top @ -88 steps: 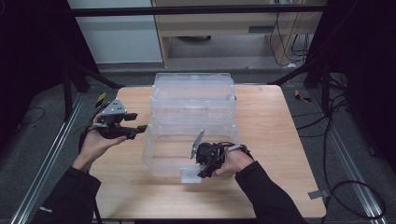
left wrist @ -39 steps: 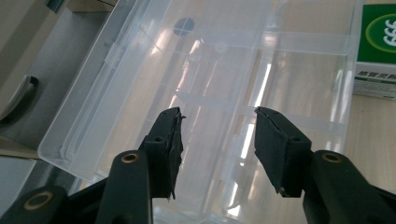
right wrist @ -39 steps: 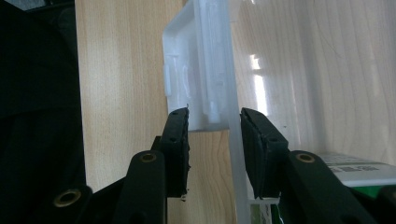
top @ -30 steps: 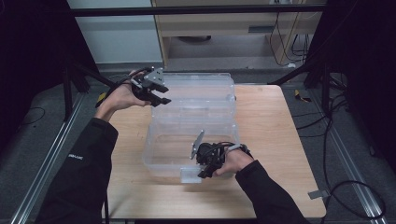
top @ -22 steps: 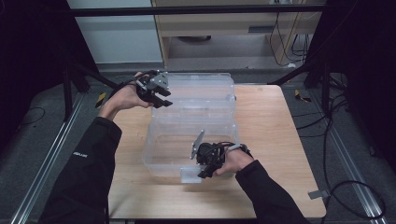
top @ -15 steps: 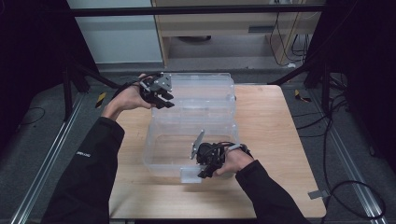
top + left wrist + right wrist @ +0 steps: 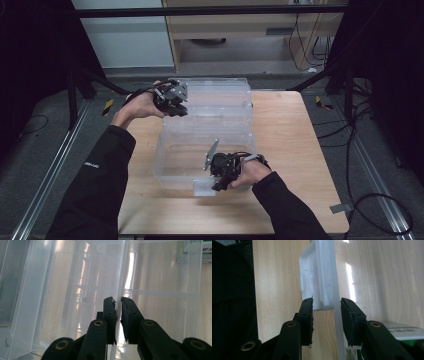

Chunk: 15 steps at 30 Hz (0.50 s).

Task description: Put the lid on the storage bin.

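Observation:
A clear plastic storage box [image 7: 172,165] stands in the middle of the wooden table, its clear lid [image 7: 220,97] swung open at the far side. My left gripper [image 7: 176,107] is at the lid's left end. In the left gripper view its jaws [image 7: 118,302] are pinched on the lid's thin edge [image 7: 121,270]. My right gripper [image 7: 217,185] is at the box's near wall. Its jaws [image 7: 326,302] straddle the white latch [image 7: 317,277] and the wall beside it, pressed against both sides.
The table [image 7: 295,150] has bare wood to the right of the box and along its near edge. A green and white label [image 7: 404,331] lies by the box wall. Black frame posts and cables stand around the table.
My left gripper has gone from the table's left side up to the lid's left end and closed on its edge. The right gripper has stayed at the latch.

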Available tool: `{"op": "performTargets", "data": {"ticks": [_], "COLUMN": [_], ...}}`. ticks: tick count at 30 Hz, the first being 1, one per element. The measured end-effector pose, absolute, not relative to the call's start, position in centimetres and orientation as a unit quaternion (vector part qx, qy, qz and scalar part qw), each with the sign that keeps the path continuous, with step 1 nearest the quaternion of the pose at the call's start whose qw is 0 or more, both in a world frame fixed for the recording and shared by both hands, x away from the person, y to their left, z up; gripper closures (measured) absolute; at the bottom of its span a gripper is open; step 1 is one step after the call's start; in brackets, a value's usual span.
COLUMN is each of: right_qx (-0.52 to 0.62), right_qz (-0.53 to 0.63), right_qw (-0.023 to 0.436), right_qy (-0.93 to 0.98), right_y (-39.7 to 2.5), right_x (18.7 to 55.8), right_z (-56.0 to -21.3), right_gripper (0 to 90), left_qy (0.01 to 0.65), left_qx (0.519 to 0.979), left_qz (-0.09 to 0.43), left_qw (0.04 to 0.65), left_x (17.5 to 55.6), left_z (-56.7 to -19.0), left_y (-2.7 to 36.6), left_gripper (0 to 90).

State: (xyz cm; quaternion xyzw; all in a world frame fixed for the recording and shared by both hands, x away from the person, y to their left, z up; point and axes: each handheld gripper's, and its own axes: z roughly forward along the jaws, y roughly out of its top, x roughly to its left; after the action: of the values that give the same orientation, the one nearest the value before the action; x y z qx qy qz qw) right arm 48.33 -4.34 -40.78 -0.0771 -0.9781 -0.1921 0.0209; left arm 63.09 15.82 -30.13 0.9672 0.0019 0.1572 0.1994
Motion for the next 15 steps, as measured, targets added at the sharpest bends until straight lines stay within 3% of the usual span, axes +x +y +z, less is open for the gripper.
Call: {"op": "performTargets", "data": {"ticks": [15], "right_qx": [-0.078], "right_qz": [-0.191], "right_qw": [0.017], "right_qy": [-0.978], "right_y": [-4.34], "right_x": [48.26], "right_z": [-40.8], "right_gripper": [64.0], "left_qy": [-0.01], "left_qx": [0.973], "left_qz": [0.156], "left_qw": [0.168], "left_x": [62.35], "left_z": [-29.55], "left_y": [15.07], "left_gripper": [86.9]}}
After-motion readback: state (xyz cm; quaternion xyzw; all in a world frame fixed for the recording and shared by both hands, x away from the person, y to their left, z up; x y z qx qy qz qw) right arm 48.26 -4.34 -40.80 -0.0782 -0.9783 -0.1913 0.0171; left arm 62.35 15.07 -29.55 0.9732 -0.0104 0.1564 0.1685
